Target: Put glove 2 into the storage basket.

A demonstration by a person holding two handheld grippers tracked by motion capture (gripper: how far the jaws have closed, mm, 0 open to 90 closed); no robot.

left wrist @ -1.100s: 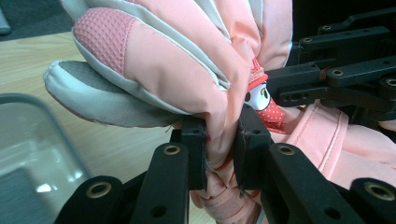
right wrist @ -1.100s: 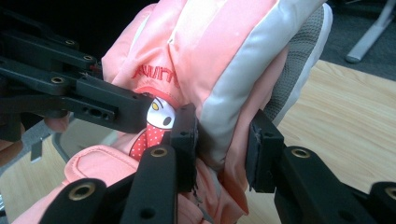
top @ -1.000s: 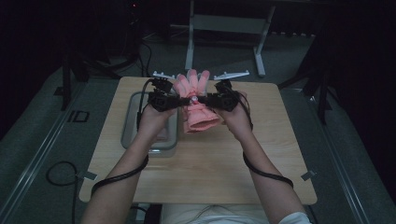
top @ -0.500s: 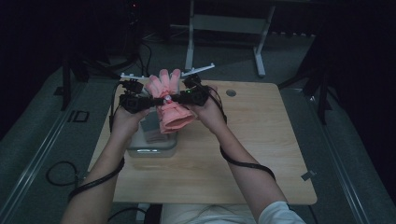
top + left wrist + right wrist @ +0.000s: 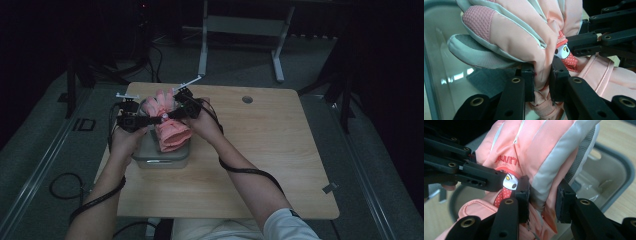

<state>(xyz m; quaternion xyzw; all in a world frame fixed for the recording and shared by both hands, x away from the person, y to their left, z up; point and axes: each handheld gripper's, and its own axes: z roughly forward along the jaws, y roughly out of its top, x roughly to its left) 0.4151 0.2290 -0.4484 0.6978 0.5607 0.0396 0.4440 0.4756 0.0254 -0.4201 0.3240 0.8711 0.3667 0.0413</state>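
Glove held over the container at the table's left side

The glove hangs above the container, with the left gripper clamped on it from the container's left and the right gripper from its right; the table's hole lies well right of the container.

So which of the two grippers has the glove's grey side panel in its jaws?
The right gripper pinches the pink glove at its grey panel; the left gripper clamps pink fabric.

High overhead, gripper views close — shared glove
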